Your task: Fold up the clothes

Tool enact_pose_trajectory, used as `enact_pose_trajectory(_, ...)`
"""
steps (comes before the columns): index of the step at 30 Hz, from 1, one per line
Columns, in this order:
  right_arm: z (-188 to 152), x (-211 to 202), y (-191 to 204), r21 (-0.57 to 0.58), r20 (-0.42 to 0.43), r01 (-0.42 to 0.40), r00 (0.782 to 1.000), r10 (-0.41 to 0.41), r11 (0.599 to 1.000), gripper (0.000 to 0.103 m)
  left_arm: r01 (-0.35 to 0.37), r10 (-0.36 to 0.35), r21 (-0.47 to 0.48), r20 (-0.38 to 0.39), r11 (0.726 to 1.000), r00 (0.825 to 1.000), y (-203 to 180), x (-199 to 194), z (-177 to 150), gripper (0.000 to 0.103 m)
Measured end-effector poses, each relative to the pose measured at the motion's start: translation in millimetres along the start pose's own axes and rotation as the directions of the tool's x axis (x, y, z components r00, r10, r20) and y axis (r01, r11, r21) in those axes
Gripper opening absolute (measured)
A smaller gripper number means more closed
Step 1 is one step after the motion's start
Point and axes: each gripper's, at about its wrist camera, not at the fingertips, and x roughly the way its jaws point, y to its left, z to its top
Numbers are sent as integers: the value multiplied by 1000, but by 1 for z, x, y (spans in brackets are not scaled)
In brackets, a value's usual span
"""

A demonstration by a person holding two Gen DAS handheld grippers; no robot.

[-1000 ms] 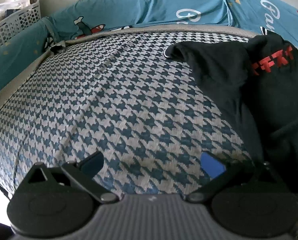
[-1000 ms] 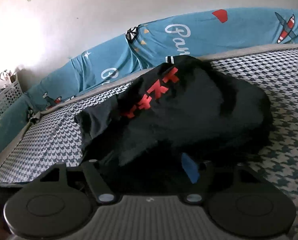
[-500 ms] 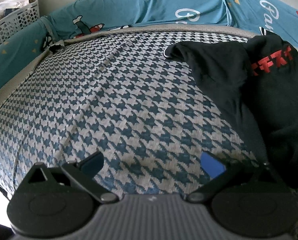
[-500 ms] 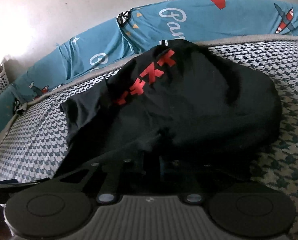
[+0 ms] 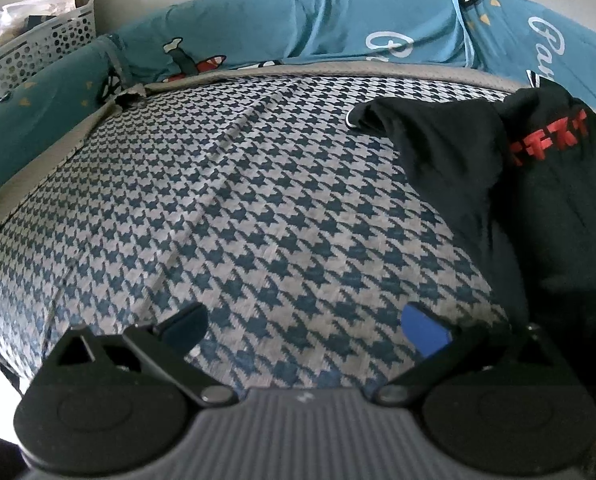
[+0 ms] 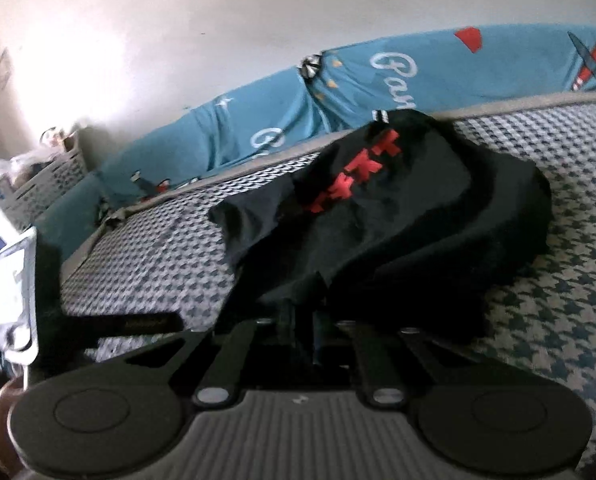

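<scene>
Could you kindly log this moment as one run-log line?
right gripper: shut on black shirt | left gripper: open, empty | shirt: bunched, unfolded

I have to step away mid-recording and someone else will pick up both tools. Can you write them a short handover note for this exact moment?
Right tool: shut on the near edge of the black garment; cloth is pinched between its fingers.
Left tool: open and empty, hovering over bare houndstooth bed cover, with the garment off to its right.
The garment with red lettering lies crumpled in a heap near the teal printed bumper; one sleeve sticks out to the left.
Done: one edge grasped.
Left: grip a second edge with the left tool, spread the garment flat, then fold it.
</scene>
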Motion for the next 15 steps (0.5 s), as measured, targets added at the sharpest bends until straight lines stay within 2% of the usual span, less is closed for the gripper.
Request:
enact_pose_trajectory(7,-11,-20,23,-66,0,-91,996,91,994,9,-6,6,-5,24,1000,1000,5,-11,-5,103)
enact_pose_trajectory(11,-13,-27,44,-127,-3,-159,987,160,979,9,-1,3,-36,40,999,999,15,-19,-5,103)
enact_pose_trajectory(15,-17,-30,65,-182,-22,-222,975,221,958,9,-31,37,-81,75,996,997,31,-27,-1,103)
